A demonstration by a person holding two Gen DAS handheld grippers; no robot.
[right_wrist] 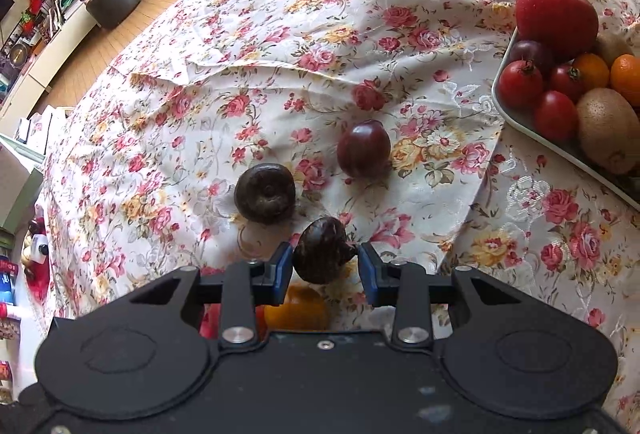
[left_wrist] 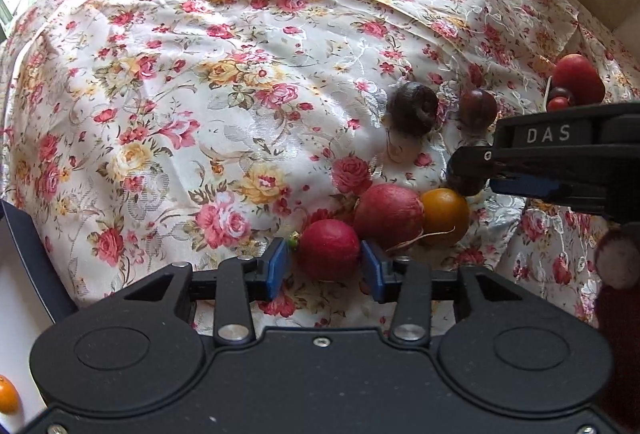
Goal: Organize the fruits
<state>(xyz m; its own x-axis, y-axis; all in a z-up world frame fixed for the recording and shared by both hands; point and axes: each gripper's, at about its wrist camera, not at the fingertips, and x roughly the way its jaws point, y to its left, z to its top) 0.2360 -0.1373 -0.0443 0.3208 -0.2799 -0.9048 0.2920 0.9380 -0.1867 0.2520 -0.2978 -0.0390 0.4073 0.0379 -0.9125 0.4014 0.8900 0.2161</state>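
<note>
My left gripper is shut on a red radish low over the floral cloth. A second radish and an orange tomato lie just right of it. My right gripper has its pads around a dark water chestnut, which touches the left pad; a small gap shows at the right pad. It also shows from the side in the left wrist view. Another water chestnut and a dark plum lie beyond. A white tray at the right holds an apple, tomatoes, kiwis and oranges.
The floral tablecloth has folds and wrinkles across the table. The orange tomato sits under my right gripper. The table edge, a wooden floor and a dark stool lie at the far left. An orange fruit shows at the bottom left.
</note>
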